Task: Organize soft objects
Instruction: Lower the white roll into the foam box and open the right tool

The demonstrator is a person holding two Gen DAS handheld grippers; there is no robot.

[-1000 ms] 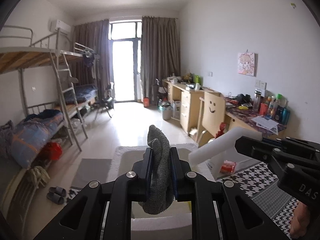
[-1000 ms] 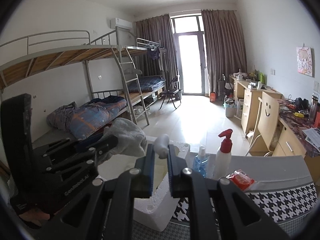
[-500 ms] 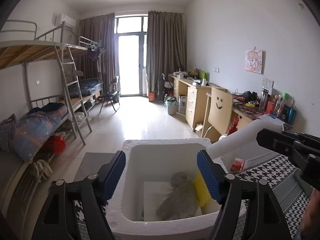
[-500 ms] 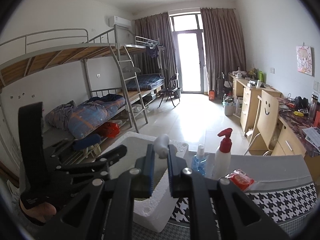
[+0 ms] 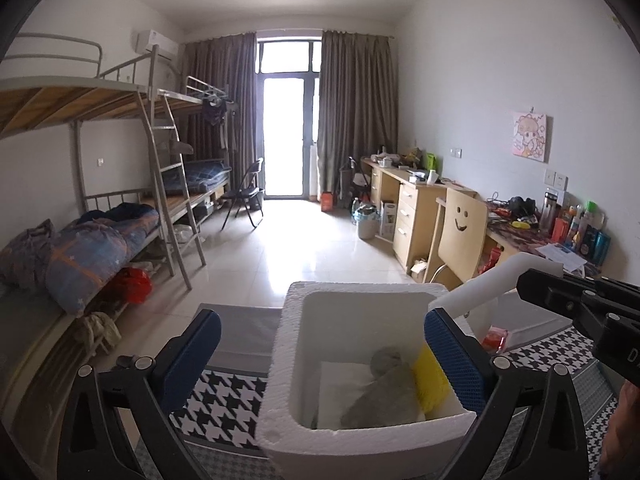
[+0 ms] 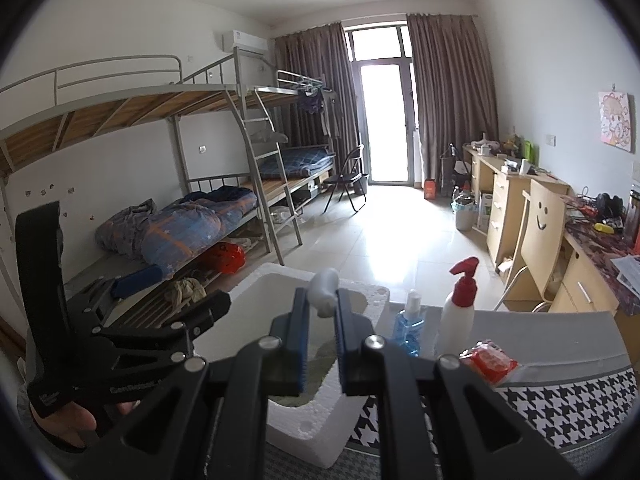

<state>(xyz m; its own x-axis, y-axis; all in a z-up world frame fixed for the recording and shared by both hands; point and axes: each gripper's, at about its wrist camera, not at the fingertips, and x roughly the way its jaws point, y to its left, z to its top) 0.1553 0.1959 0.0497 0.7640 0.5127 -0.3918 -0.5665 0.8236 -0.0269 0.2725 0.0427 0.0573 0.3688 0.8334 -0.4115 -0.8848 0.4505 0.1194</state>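
Observation:
My left gripper (image 5: 320,332) hangs over the white foam box (image 5: 360,446), its jaws opening wide and with nothing between the blue pads. A grey cloth (image 5: 384,392) lies on the box floor, next to a yellow soft item (image 5: 430,376). My right gripper (image 6: 323,308) is shut on a white foam tube (image 6: 326,290). In the left wrist view the same tube (image 5: 492,286) slants over the box's right rim from the right gripper (image 5: 580,304). The right wrist view shows the left gripper (image 6: 176,292) at the left, above the box (image 6: 320,420).
The box stands on a houndstooth-patterned cover (image 6: 560,400). Beside it are a white spray bottle with a red head (image 6: 460,312), a small blue bottle (image 6: 410,320) and a red packet (image 6: 488,362). Bunk beds line the left wall, desks and a wooden chair (image 5: 460,232) the right.
The left gripper held the grey cloth upright a second ago; its jaws spread and the cloth dropped into the foam box. The right gripper kept its hold on the tube.

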